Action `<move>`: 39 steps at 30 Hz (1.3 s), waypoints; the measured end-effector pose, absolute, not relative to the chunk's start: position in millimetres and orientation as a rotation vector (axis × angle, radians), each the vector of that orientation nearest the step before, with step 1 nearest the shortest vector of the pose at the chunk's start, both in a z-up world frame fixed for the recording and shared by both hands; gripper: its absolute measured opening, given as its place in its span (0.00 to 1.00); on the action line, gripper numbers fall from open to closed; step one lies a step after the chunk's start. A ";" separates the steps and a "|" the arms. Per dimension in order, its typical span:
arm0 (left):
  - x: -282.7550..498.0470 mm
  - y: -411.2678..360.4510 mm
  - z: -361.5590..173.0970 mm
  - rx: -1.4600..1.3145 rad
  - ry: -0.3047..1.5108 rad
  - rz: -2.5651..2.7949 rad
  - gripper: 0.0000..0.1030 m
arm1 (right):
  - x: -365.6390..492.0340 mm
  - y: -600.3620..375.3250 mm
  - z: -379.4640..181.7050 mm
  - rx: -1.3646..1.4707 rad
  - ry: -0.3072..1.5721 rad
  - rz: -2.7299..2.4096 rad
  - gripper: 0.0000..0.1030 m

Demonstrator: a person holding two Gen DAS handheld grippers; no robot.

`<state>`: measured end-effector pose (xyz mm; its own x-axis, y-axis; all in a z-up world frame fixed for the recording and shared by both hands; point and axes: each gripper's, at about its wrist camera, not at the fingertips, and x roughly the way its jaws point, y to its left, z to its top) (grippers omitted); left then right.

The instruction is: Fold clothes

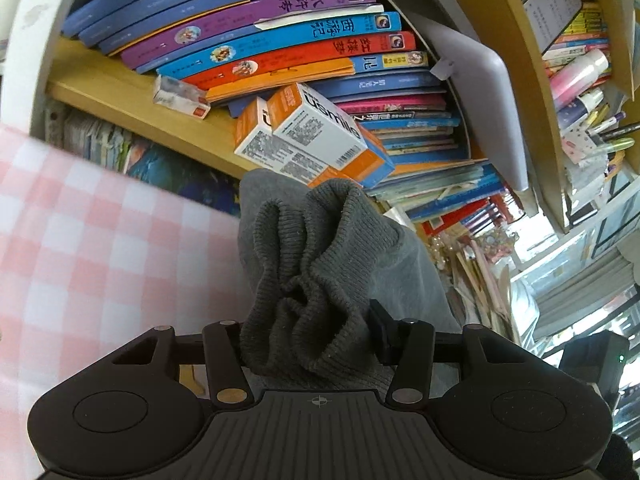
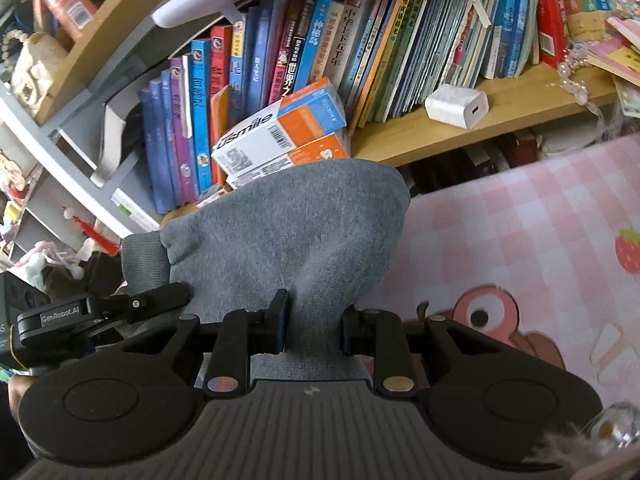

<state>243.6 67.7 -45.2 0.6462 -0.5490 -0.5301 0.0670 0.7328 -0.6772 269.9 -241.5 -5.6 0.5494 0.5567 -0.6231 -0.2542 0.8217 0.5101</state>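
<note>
- The grey garment (image 1: 320,248) is seen at lower centre of both wrist views, above the pink checked surface (image 1: 100,232).
- Its ribbed cuff is clamped bunched in the left gripper (image 1: 308,340).
- Smooth fabric is pinched by the right gripper (image 2: 314,328).
- Soft, light, limp cloth is judged; edges are best held.

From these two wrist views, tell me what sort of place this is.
Probably a lived-in home room, perhaps a child's study corner: wooden shelves crammed with children's books, toothpaste boxes and a charger plug, beside a pink checked cloth printed with cartoons.
</note>
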 end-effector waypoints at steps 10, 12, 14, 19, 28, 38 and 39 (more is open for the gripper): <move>257.7 65.1 -66.7 -0.648 0.826 -0.366 0.51 | 290.0 -241.0 -24.2 0.347 0.888 0.501 0.24; 257.5 63.5 -71.7 -0.623 0.835 -0.350 0.54 | 290.9 -240.5 -30.8 0.339 0.903 0.489 0.27; 256.2 63.4 -73.9 -0.616 0.828 -0.332 0.58 | 289.6 -241.5 -32.7 0.338 0.896 0.480 0.35; 250.2 62.0 -66.0 -0.569 0.800 -0.257 0.74 | 283.1 -242.0 -27.4 0.299 0.869 0.426 0.61; 200.9 56.6 -34.2 -0.389 0.700 -0.178 0.77 | 234.7 -239.2 -8.9 0.198 0.778 0.379 0.75; 127.0 40.0 -26.8 -0.322 0.701 -0.126 0.82 | 160.5 -244.4 -6.1 0.198 0.766 0.323 0.77; 121.2 38.5 -27.5 -0.321 0.701 -0.123 0.82 | 153.4 -244.9 -6.5 0.195 0.767 0.318 0.77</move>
